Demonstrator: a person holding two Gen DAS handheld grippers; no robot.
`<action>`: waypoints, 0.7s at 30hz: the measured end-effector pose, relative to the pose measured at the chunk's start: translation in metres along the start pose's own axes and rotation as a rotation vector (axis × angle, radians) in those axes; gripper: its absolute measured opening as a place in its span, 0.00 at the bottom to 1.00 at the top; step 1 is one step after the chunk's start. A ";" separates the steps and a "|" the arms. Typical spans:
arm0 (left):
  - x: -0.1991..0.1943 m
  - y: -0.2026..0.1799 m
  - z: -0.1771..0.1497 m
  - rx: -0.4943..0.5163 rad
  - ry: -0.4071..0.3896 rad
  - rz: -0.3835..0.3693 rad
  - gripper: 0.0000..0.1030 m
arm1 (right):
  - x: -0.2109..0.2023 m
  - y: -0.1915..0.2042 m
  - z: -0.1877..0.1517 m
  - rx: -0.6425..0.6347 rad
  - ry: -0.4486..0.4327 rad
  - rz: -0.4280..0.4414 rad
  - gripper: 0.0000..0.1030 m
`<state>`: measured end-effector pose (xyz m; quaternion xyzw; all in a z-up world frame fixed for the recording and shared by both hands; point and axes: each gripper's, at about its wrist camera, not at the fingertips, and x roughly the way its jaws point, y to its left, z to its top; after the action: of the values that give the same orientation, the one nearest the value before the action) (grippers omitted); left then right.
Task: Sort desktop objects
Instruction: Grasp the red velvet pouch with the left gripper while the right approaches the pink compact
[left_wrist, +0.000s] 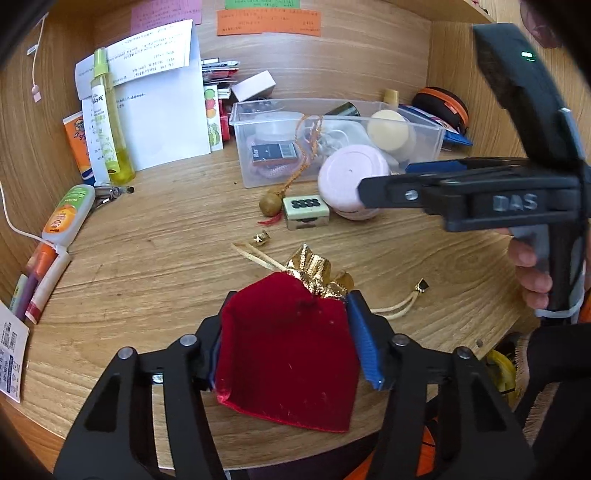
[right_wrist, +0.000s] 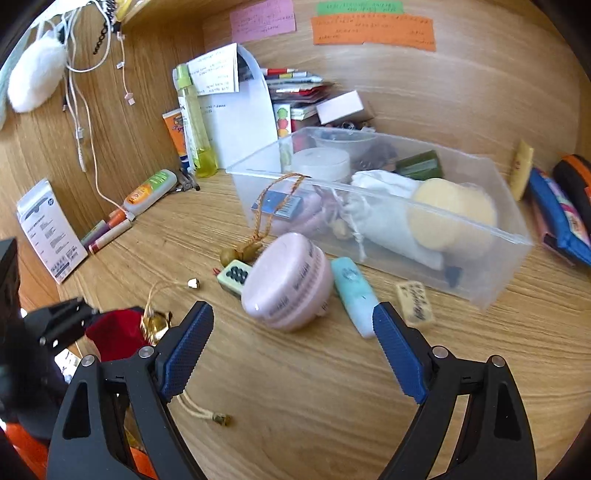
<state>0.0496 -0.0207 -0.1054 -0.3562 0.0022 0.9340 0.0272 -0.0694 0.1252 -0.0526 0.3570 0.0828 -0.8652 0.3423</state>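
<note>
A red velvet pouch (left_wrist: 284, 350) with a gold top lies at the desk's front edge, and my left gripper (left_wrist: 291, 299) is shut on it, blue pads pressed to both sides. The right wrist view shows that pouch (right_wrist: 114, 328) in the left gripper (right_wrist: 70, 317) at lower left. My right gripper (right_wrist: 291, 308) stands open just in front of a pink round case (right_wrist: 284, 284), with nothing between its fingers. Seen from the left wrist, the right gripper (left_wrist: 386, 179) reaches in from the right, level with the pink case (left_wrist: 347, 177). A clear bin (right_wrist: 406, 258) holding several items stands behind.
Near the case lie a mahjong tile (left_wrist: 306, 210), a wooden bead charm (left_wrist: 271, 205), a gold bell (left_wrist: 260, 238), a teal tube (right_wrist: 352, 295) and a printed tile (right_wrist: 413, 302). A yellow spray bottle (left_wrist: 107, 118) and papers stand back left, pencil cases (right_wrist: 557, 221) at the right wall.
</note>
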 end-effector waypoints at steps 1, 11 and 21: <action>0.000 0.003 0.002 -0.009 -0.006 -0.002 0.52 | 0.006 0.000 0.003 0.007 0.017 0.001 0.84; 0.001 0.036 0.016 -0.115 -0.046 -0.038 0.39 | 0.036 0.004 0.014 0.009 0.072 0.018 0.56; 0.004 0.040 0.027 -0.126 -0.044 -0.062 0.20 | 0.022 0.006 0.016 -0.013 0.028 0.060 0.38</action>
<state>0.0266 -0.0599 -0.0885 -0.3364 -0.0682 0.9386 0.0337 -0.0857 0.1026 -0.0555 0.3692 0.0826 -0.8489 0.3692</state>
